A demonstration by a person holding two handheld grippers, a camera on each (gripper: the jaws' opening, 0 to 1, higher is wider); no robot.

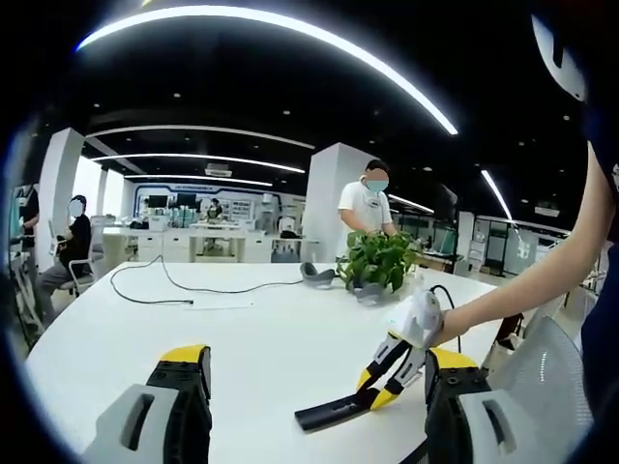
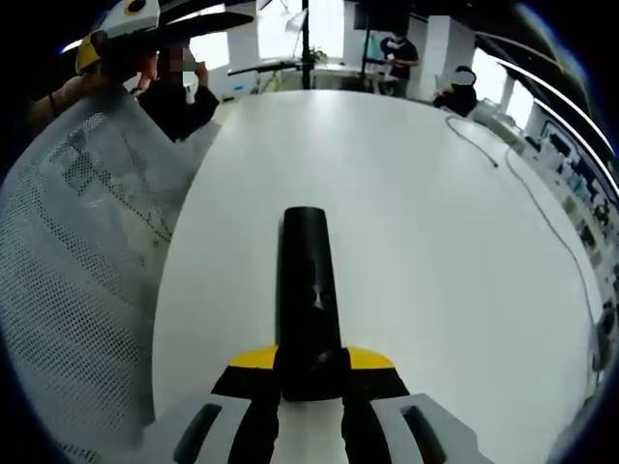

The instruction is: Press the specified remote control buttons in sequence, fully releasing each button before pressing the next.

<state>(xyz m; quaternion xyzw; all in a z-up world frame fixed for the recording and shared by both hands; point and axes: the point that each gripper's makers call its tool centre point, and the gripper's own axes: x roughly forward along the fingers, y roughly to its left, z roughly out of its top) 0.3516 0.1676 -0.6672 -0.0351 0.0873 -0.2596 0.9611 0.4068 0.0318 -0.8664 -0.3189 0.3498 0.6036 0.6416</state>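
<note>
The black remote (image 2: 309, 300) is pinched by the right tongs (image 2: 309, 372) on the white table (image 2: 435, 271). The left tongs (image 1: 314, 387) are held spread apart.

You have a white counter (image 1: 251, 329) with a rounded edge in front of you. A black remote (image 1: 334, 411) lies on it near you. Farther back stand a green potted plant (image 1: 379, 259) and, just beside it, a grey headset (image 1: 317, 275); a black cable (image 1: 184, 285) snakes across the far side.
</note>
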